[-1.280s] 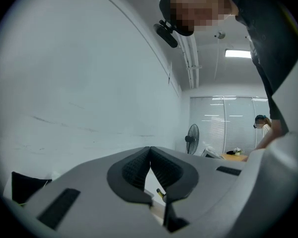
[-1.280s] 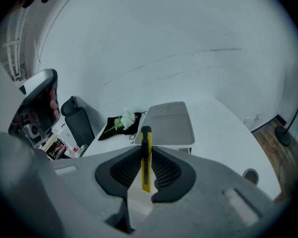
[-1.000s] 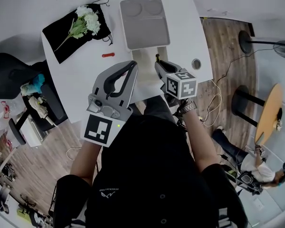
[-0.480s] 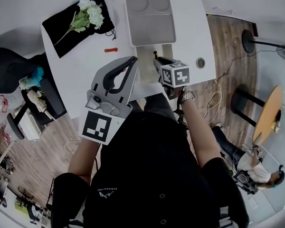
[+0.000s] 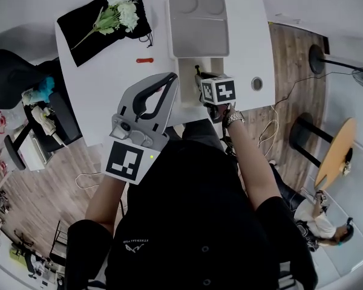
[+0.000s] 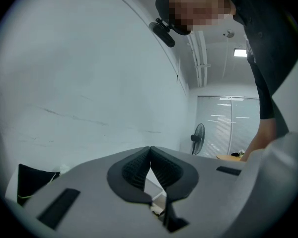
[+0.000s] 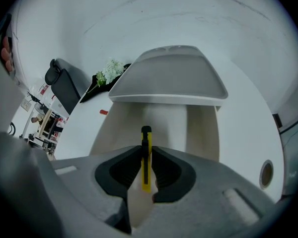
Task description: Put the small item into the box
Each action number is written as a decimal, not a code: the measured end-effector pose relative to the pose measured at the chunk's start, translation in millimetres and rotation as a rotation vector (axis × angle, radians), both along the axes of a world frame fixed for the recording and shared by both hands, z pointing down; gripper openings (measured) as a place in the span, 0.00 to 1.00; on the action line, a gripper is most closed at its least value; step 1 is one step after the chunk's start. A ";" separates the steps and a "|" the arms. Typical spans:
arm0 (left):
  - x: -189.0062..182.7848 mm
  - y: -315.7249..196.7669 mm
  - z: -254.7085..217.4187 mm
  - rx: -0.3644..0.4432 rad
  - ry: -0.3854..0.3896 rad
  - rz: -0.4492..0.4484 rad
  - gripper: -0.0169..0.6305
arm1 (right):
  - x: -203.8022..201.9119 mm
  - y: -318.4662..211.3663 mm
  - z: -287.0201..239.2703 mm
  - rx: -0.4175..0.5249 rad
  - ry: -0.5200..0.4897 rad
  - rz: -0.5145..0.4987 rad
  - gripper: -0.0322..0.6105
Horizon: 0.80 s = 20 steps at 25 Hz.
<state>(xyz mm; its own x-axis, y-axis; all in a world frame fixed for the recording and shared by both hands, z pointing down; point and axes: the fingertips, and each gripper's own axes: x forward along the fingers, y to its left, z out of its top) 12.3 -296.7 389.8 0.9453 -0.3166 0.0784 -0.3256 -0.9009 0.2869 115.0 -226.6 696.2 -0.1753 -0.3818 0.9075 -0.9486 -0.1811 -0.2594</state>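
The right gripper (image 7: 147, 149) is clenched on a yellow-and-black utility knife (image 7: 146, 165), held edge-on between the pads. The knife's far end pokes out over the near part of the open beige box (image 7: 108, 129). A grey lid (image 7: 169, 78) sits at the box's far end. Just left of it, the left gripper (image 6: 150, 152) is raised off the white table (image 5: 109, 83) with its jaws pressed together on nothing, aimed at the wall. Left of the box lies a small red item (image 5: 145, 60). At the far left corner, white flowers (image 5: 118, 14) rest on a black bag (image 5: 85, 32). A round hole (image 5: 256, 83) is in the tabletop to the right of the box.
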 end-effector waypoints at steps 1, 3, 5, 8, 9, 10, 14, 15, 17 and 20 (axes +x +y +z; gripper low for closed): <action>-2.0 -1.0 0.3 -0.002 -0.001 -0.009 0.03 | 0.2 0.8 2.5 -0.010 0.005 -0.006 0.16; -5.7 -2.9 0.1 -0.003 -0.002 -0.025 0.03 | 1.0 2.3 6.4 -0.026 0.013 -0.019 0.16; -9.4 -5.2 -0.2 0.000 -0.004 -0.040 0.03 | 1.9 3.3 10.1 -0.045 0.023 -0.035 0.16; -14.5 -7.8 0.3 0.001 -0.008 -0.062 0.03 | 1.7 5.9 15.9 -0.075 0.036 -0.052 0.16; -15.5 -8.3 0.4 0.001 -0.009 -0.068 0.03 | 1.6 6.6 16.9 -0.081 0.036 -0.053 0.16; -16.1 -8.7 0.2 0.002 -0.008 -0.073 0.03 | 1.7 6.8 17.2 -0.084 0.035 -0.054 0.16; -16.0 -8.2 -1.6 0.005 -0.002 -0.080 0.03 | -0.6 5.4 16.2 -0.080 0.015 -0.062 0.16; -15.6 -7.6 -1.5 0.005 -0.001 -0.078 0.03 | -2.4 5.3 16.1 -0.077 0.006 -0.067 0.17; -14.3 -6.6 -0.8 0.006 -0.002 -0.070 0.03 | -4.3 5.6 16.5 -0.076 0.001 -0.072 0.17; -12.6 -6.3 -1.0 0.009 -0.001 -0.063 0.03 | -4.3 5.7 16.3 -0.074 0.009 -0.073 0.17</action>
<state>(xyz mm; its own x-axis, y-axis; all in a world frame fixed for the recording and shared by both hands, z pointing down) -0.3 -303.0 388.8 0.9235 -0.3760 0.0761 -0.3817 -0.8814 0.2782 110.8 -220.9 712.5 -0.1918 -0.3005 0.9343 -0.9622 -0.1297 -0.2393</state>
